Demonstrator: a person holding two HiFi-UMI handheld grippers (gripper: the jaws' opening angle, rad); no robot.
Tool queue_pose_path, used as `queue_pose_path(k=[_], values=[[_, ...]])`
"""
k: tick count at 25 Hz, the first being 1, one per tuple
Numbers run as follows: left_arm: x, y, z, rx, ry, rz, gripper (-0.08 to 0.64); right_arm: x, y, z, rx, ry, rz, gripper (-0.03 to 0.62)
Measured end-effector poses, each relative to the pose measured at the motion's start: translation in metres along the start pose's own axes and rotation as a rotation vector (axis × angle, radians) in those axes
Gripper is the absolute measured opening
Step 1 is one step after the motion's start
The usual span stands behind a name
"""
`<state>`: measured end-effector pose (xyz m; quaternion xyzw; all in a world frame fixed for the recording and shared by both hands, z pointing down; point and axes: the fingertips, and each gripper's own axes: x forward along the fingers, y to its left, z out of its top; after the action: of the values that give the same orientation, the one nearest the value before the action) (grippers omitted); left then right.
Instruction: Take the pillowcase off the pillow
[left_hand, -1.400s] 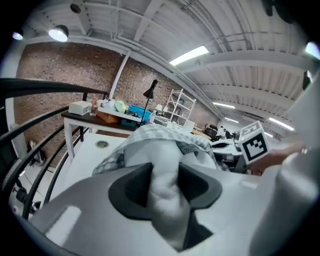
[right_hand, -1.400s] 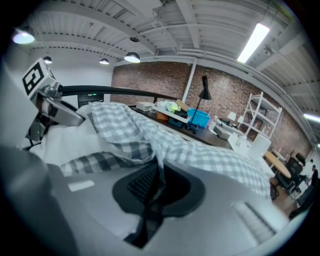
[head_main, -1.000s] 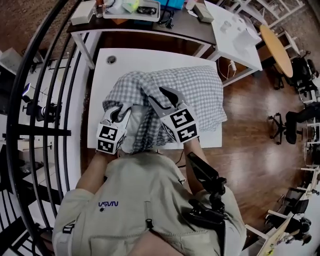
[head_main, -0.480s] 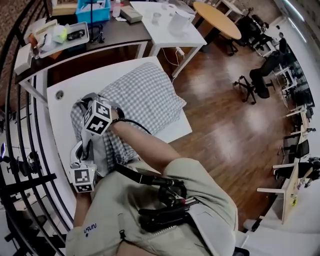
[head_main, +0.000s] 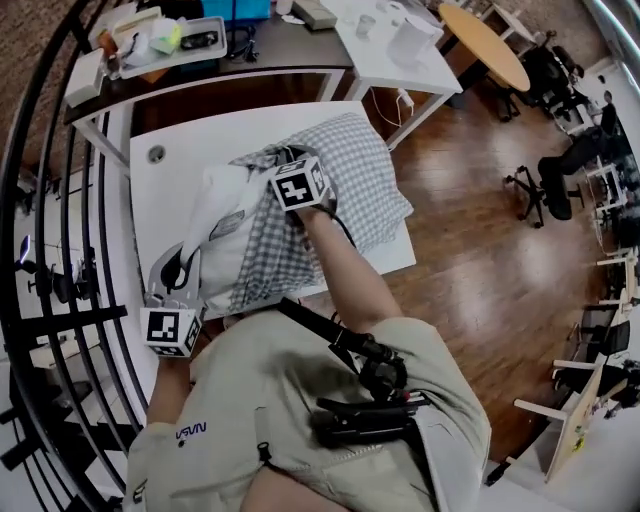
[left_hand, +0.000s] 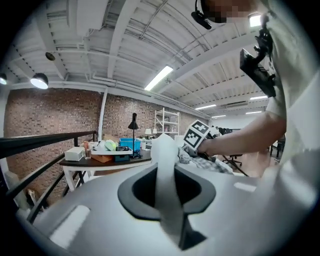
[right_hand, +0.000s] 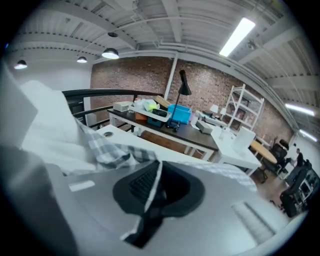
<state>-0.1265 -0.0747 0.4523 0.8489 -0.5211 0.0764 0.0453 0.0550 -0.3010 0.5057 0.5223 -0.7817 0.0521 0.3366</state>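
Pillowcase (head_main: 345, 190), checked, lies bunched over the far half of the white pillow (head_main: 215, 215) on the white table (head_main: 170, 180). My right gripper (right_hand: 152, 189), a second ago at the near edge with jaws apart, now sits at 12 o'clock, its jaws pinched on a checked fold. My left gripper (left_hand: 166, 197), at 7 o'clock, clamps white pillow fabric, and more of the pillow is bared than before.
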Motion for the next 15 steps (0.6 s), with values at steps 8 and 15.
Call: queue_pose_path(k=[8, 15], values=[[0.062, 0.053, -0.05, -0.079, 0.174, 0.004, 0.128, -0.021, 0.046, 0.013, -0.052, -0.119, 0.174, 0.103], [0.014, 0.065, -0.069, -0.26, 0.211, 0.027, 0.267, -0.127, 0.104, -0.006, 0.15, -0.232, 0.359, 0.135]])
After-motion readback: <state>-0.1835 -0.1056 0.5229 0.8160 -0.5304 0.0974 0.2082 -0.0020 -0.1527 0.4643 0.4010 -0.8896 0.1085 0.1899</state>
